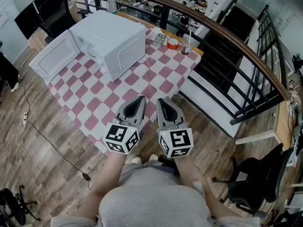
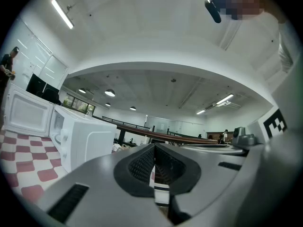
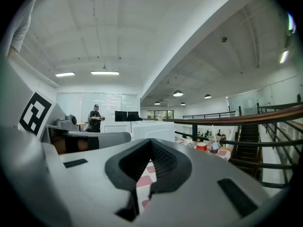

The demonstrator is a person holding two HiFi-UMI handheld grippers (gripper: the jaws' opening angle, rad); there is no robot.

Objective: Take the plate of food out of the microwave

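The plate of food shows in no view. I judge it sits inside the white box-shaped microwave oven (image 1: 113, 39), whose door (image 1: 53, 56) hangs open at its 9 o'clock on the red-and-white checked tablecloth (image 1: 118, 100). At the oven's 5 o'clock, well apart from it, the left gripper (image 1: 140, 100) and right gripper (image 1: 160, 100) have their jaws together, holding nothing. Reaching in unsighted with the jaws pressed together could shove or tip the plate.

Centre of frame: checkered table (image 1: 124, 100) is bare from its near edge up to the microwave (image 1: 113, 38), free to pass. Swung-open door (image 1: 53, 56) juts out upper left. Tape roll (image 1: 173, 43) and cup (image 1: 186, 44) crowd the upper-centre corner. Railing (image 1: 227, 44) walls off the right.
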